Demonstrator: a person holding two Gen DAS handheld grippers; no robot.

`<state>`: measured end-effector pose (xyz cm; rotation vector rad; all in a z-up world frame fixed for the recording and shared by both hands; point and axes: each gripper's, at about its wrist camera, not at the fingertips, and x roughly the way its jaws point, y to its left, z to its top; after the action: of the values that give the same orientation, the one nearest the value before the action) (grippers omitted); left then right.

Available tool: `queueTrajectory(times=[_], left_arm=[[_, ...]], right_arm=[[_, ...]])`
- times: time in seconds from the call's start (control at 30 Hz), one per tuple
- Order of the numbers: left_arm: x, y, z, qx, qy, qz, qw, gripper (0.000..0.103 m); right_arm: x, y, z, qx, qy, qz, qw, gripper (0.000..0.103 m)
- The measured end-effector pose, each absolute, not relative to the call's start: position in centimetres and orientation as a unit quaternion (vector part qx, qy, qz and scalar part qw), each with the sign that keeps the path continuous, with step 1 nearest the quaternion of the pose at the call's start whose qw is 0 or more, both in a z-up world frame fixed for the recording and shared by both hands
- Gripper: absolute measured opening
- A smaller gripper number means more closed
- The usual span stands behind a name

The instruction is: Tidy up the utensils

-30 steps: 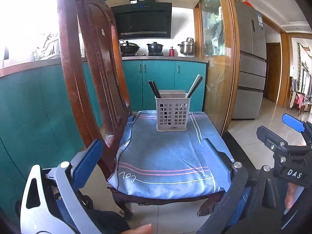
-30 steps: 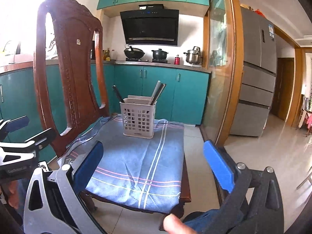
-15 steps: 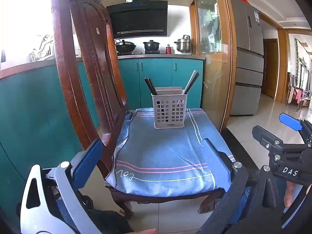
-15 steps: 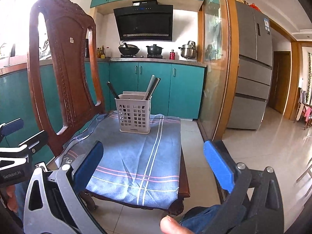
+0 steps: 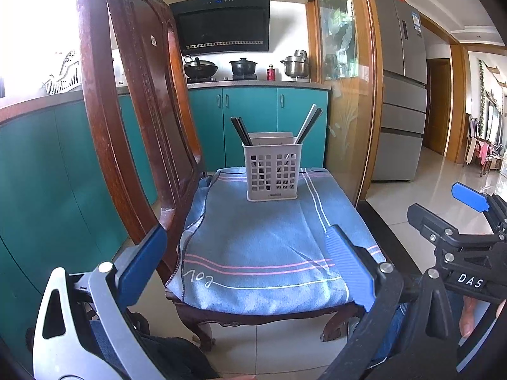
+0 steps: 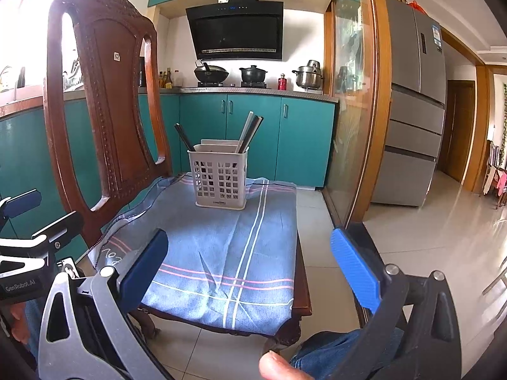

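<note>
A: Where's the utensil holder (image 5: 272, 172)?

B: Far end of the chair (image 5: 133, 120) seat, upright on a blue towel (image 5: 253, 247). White plastic, rectangular, square-grid perforated walls, divider inside.

A: Contents?

B: Dark chopsticks (image 5: 240, 130) leaning left in one compartment; a pale and a dark chopstick pair (image 5: 309, 124) leaning right in the other. Lower ends show through the grid.

A: Chair and towel?

B: Dark carved wood, tall back with a beaded edge, curved legs. Towel is soft woven cloth with pink and white stripes — draped over the seat edges.

A: Tongs?

B: Left tongs (image 5: 244, 266) spread wide, nothing between the ribbed blue pads. Right tongs (image 6: 250, 266) likewise apart and empty. Both well short of the holder, near the seat's front edge. Behind — teal cabinets, counter (image 6: 253, 90) with a wok and pots.
</note>
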<state>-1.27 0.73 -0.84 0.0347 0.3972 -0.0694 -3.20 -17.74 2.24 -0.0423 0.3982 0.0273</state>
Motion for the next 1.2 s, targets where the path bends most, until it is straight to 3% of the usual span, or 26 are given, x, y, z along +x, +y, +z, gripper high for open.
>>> queueTrajectory(times=[1.2], left_arm=[[-1.00, 0.48, -1.37, 0.022, 0.212, -0.040, 0.976, 0.100]], right_arm=[[-3.20, -17.64, 1.34, -0.019, 0.201, 0.019, 0.979, 0.100]])
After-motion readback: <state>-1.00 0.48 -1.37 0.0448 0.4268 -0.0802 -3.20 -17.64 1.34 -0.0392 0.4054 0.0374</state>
